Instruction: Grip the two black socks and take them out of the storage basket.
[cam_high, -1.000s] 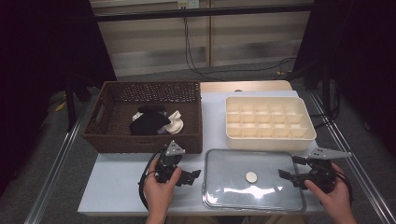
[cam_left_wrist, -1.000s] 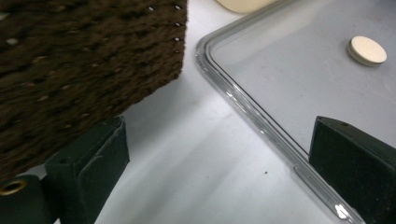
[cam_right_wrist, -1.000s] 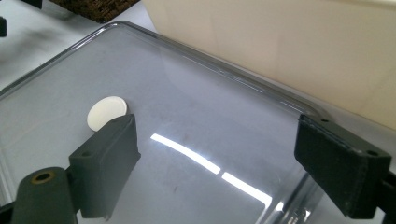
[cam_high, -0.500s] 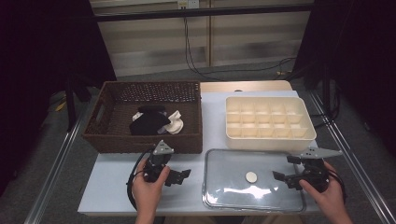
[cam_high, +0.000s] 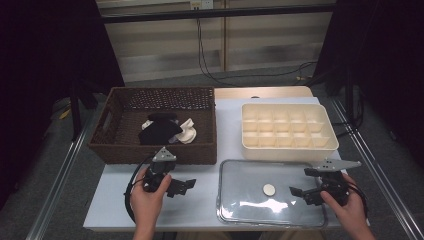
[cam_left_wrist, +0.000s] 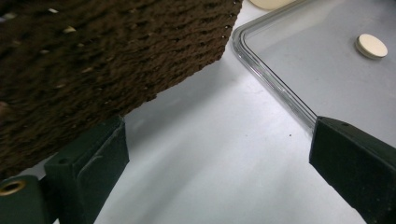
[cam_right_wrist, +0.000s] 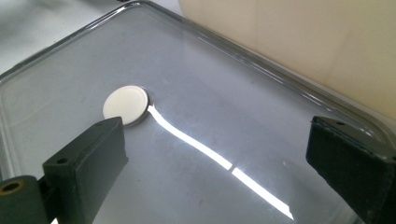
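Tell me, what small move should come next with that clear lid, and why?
Probably the left gripper should reach for something in the basket. The clear lid lies flat beside the open divided box, and both grippers stand open and empty, the right gripper over the lid.

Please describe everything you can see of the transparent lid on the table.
The clear lid looks like plastic: a rounded rectangle with a raised rim and a small cream round knob at its centre. It lies flat on the white table, in front of the cream divided box. Light glares on it. The right gripper hovers open over its right end, apparently not touching.
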